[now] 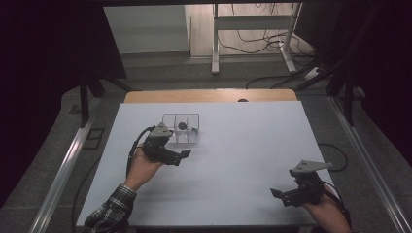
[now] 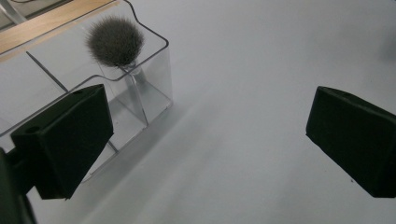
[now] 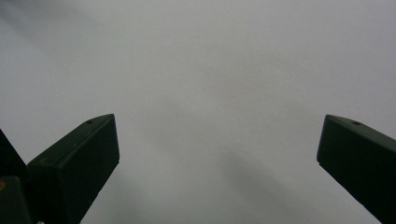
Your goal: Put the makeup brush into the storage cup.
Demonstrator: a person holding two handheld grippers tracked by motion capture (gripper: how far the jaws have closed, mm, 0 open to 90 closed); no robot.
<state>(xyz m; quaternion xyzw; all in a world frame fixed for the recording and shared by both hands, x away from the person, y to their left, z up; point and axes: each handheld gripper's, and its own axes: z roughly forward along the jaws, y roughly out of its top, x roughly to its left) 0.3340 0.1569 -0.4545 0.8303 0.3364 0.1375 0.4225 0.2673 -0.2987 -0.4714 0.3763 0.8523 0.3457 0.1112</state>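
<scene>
Place: a lab or test room.
Signs: dark curtains [image 1: 43, 58] at both sides, loose cables [image 1: 257, 41] on the floor, a bare metal-legged bench [image 1: 252, 24] beyond the desk's [image 1: 233, 194] far edge.

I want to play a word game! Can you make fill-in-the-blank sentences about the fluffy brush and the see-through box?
The fluffy brush stands in a clear ____.
The left gripper is open and holds ____.
The box sits nearer the ____ gripper.
The right gripper has its jaws wide ____.

Missing words: box; nothing; left; open
</scene>
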